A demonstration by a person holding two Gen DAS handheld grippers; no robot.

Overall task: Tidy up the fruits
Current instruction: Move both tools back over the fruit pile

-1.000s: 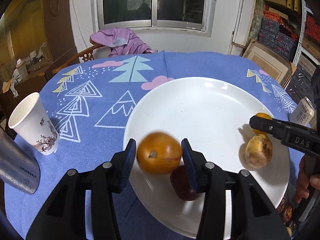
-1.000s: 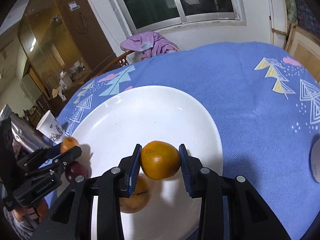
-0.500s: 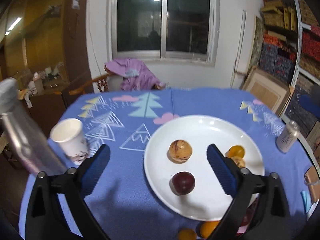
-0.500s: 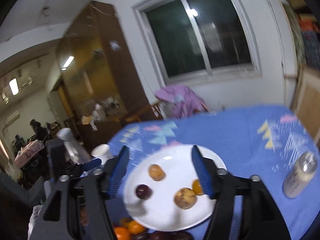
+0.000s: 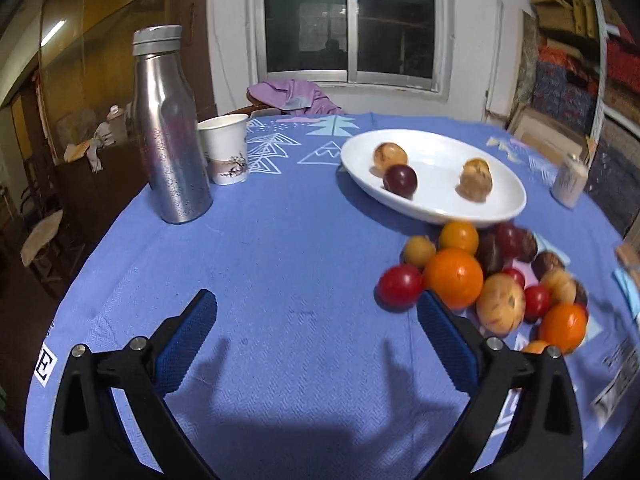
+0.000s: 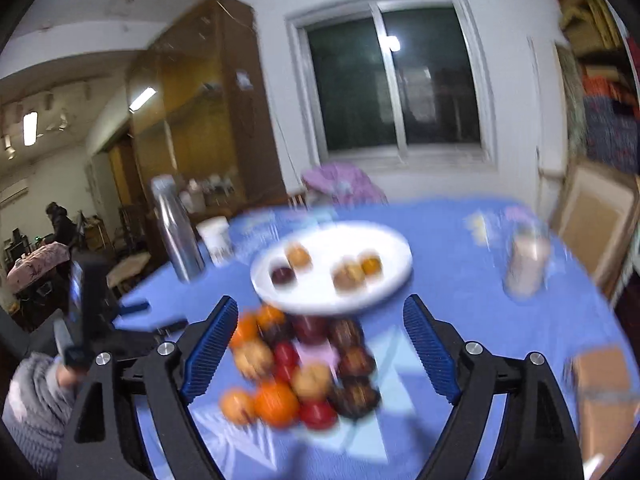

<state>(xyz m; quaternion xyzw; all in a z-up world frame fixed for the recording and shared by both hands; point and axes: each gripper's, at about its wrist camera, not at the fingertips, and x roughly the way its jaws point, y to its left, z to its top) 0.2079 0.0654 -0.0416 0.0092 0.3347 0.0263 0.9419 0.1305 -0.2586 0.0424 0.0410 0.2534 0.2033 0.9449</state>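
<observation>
A white plate (image 5: pixel 436 210) on the blue tablecloth holds a tan fruit (image 5: pixel 390 155), a dark plum (image 5: pixel 400 181) and a yellow-brown fruit (image 5: pixel 475 184). The blurred right wrist view shows the plate (image 6: pixel 384 292) with several fruits, including an orange one (image 6: pixel 371 265). A pile of oranges, red and dark fruits (image 5: pixel 484 280) lies in front of the plate; it also shows in the right wrist view (image 6: pixel 304 368). My left gripper (image 5: pixel 316 328) is open and empty, low over bare cloth left of the pile. My right gripper (image 6: pixel 320 336) is open and empty above the pile.
A steel bottle (image 5: pixel 170 128) and a paper cup (image 5: pixel 226 148) stand at the left. A small can (image 5: pixel 568 178) stands right of the plate. A chair with purple cloth (image 5: pixel 294 96) is behind the table. The left gripper's body (image 6: pixel 92 312) shows at the right view's left.
Both grippers let go of their fruits onto the plate, opened wide, and pulled back toward the near side of the table, bringing the fruit pile into view.
</observation>
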